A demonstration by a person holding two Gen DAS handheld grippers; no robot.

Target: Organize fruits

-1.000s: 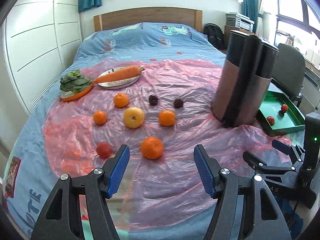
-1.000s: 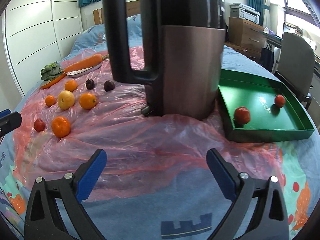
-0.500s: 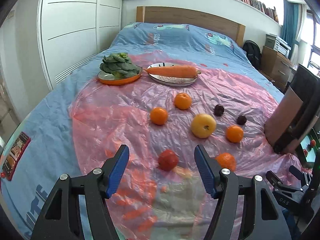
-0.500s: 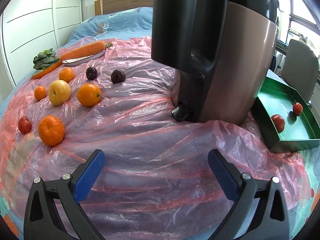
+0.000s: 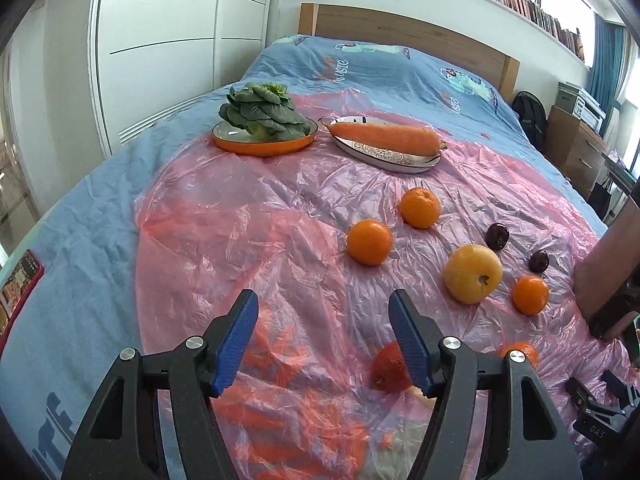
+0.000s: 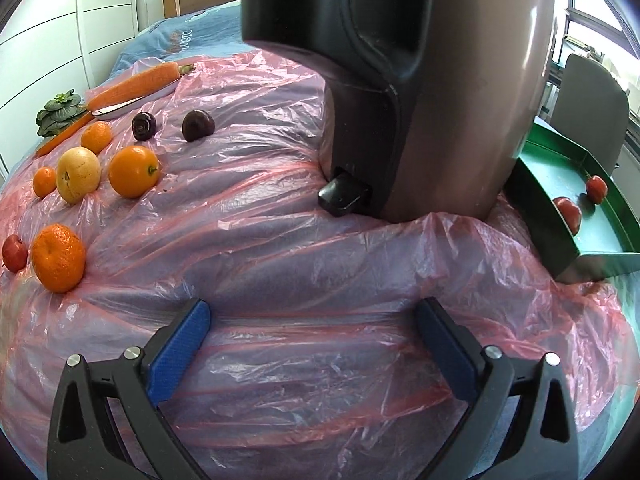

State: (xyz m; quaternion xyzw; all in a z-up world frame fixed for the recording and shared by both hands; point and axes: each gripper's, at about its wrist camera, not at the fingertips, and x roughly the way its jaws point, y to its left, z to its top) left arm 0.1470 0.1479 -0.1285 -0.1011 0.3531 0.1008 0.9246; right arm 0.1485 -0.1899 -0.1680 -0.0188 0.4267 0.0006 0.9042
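Left gripper [image 5: 322, 338] is spread wide, small red fruit [image 5: 390, 368] low centre by its right finger. Only the right view, gripper [image 6: 314, 344] also spread, shows the green metal tray [image 6: 538, 196] at right.

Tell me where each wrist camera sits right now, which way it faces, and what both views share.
Left wrist: behind the open left tongs, angled down toward the headboard; small red fruit behind its right finger.
Right wrist: behind the open right tongs, facing the tall dark appliance and green tray.
Shared: yellow apple, carrot, oranges and dark plums on the pink plastic sheet.
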